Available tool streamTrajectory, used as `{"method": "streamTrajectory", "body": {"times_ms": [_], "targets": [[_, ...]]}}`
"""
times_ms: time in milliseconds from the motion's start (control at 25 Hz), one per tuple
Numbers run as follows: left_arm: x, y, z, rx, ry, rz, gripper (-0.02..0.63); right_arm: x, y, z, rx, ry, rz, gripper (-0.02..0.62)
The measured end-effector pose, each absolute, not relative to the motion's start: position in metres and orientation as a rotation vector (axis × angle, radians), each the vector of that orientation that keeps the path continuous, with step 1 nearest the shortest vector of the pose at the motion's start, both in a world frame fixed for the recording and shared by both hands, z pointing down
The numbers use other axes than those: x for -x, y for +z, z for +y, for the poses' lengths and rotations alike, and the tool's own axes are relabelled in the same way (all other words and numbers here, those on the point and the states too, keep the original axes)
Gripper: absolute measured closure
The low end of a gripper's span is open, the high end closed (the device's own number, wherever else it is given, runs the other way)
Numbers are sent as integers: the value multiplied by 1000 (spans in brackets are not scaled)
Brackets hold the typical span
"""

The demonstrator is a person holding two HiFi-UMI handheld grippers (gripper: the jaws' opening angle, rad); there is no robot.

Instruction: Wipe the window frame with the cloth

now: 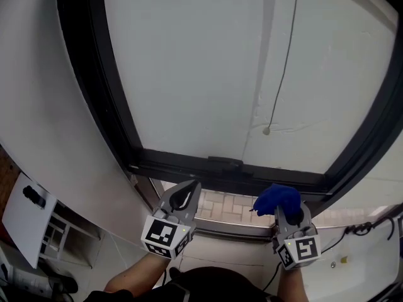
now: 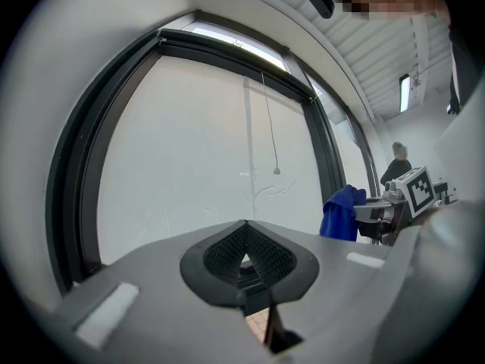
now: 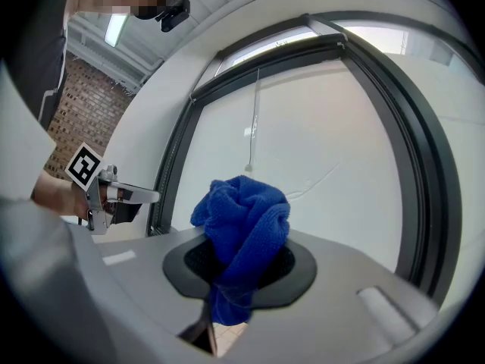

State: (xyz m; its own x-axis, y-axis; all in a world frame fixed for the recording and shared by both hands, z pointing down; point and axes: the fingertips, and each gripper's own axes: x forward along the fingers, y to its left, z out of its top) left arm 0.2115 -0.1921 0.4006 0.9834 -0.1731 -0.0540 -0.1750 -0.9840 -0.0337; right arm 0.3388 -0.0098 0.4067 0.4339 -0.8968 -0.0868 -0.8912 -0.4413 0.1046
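Observation:
A dark window frame (image 1: 227, 172) surrounds a large pane covered by a white blind. A bunched blue cloth (image 1: 278, 199) sticks out of my right gripper (image 1: 284, 209), which is shut on it just below the frame's bottom rail. In the right gripper view the blue cloth (image 3: 244, 226) fills the jaws of the right gripper (image 3: 246, 268), with the frame (image 3: 424, 173) beyond. My left gripper (image 1: 184, 197) is shut with nothing in it, held below the bottom rail to the left. In the left gripper view the left gripper (image 2: 244, 260) points at the frame's left side (image 2: 76, 180), and the cloth (image 2: 342, 212) shows at right.
A blind cord with a small weight (image 1: 267, 130) hangs in front of the pane. A tiled sill (image 1: 227, 206) lies under the bottom rail. A white board (image 1: 28, 216) leans at lower left. Cables (image 1: 362, 228) lie at lower right. A person (image 2: 396, 171) stands far off.

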Motion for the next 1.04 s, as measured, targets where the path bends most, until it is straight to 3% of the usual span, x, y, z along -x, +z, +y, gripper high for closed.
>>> {"method": "streamTrajectory", "body": {"times_ms": [1040], "targets": [[-209, 399, -186, 3109, 105, 168, 612, -329, 409, -11, -2705, -151, -1581, 520]]}}
